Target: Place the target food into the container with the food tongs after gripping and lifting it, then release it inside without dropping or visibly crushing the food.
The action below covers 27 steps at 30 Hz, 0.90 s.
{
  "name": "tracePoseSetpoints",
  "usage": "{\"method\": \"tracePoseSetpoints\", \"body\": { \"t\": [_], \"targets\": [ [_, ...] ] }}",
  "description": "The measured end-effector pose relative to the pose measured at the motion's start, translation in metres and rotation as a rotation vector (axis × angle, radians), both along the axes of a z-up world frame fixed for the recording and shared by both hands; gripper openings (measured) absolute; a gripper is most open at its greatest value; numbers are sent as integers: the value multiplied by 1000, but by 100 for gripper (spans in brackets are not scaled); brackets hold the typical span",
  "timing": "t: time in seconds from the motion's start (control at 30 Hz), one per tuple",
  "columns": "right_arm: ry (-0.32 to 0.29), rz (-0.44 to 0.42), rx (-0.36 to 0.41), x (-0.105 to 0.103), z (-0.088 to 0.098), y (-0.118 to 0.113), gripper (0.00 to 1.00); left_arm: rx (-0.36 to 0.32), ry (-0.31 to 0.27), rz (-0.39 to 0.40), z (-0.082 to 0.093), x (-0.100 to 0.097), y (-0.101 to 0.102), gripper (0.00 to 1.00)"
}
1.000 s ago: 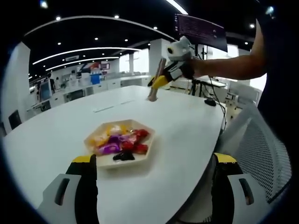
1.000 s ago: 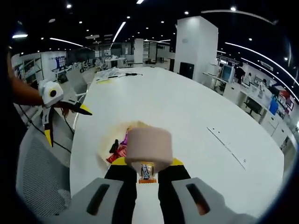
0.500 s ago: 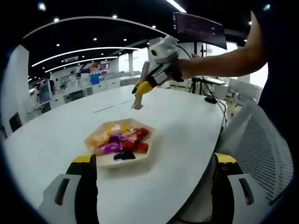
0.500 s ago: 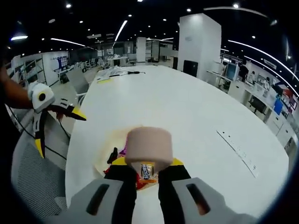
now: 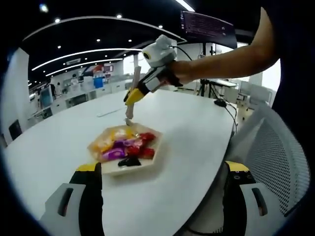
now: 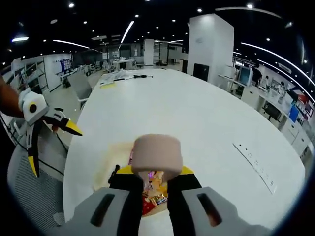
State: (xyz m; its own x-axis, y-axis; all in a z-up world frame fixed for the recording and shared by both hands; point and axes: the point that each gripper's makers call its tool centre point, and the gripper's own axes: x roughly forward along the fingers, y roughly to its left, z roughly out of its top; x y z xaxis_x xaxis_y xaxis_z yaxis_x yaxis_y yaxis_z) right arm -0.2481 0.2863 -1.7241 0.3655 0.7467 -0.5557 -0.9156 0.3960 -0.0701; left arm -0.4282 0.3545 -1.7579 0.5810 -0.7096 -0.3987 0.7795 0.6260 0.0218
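My right gripper (image 5: pixel 132 93) was clamped on the food tongs (image 5: pixel 133 96), handle end toward the camera in the right gripper view (image 6: pixel 157 153). The tongs pointed down, with the tip just above the far edge of the tray (image 5: pixel 110 168) of wrapped sweets (image 5: pixel 123 145) on the white table (image 5: pixel 197 132).

Tong opening: could not tell; the arms looked close together. Nothing visibly held at the tip, as far as I could make out.

Left gripper (image 5: pixel 160 189): jaws wide apart, holding nothing, hovering short of the tray on the near side.

Target food: judged to be among the sweets lying in the tray; which piece, undetermined.

Progress, my estimate: approach only. Grip, lift, carry and release remained to be done.
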Motion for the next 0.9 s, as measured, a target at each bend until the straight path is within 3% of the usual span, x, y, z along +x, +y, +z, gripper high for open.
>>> {"method": "tracePoseSetpoints", "body": {
  "t": [0.53, 0.9],
  "targets": [
    [-16, -1, 23, 2, 10, -5, 17, 11, 3, -9, -2, 0, -1, 99],
    [-113, 26, 148, -13, 50, -17, 18, -3, 4, -7, 1, 0, -2, 99]
  ]
}}
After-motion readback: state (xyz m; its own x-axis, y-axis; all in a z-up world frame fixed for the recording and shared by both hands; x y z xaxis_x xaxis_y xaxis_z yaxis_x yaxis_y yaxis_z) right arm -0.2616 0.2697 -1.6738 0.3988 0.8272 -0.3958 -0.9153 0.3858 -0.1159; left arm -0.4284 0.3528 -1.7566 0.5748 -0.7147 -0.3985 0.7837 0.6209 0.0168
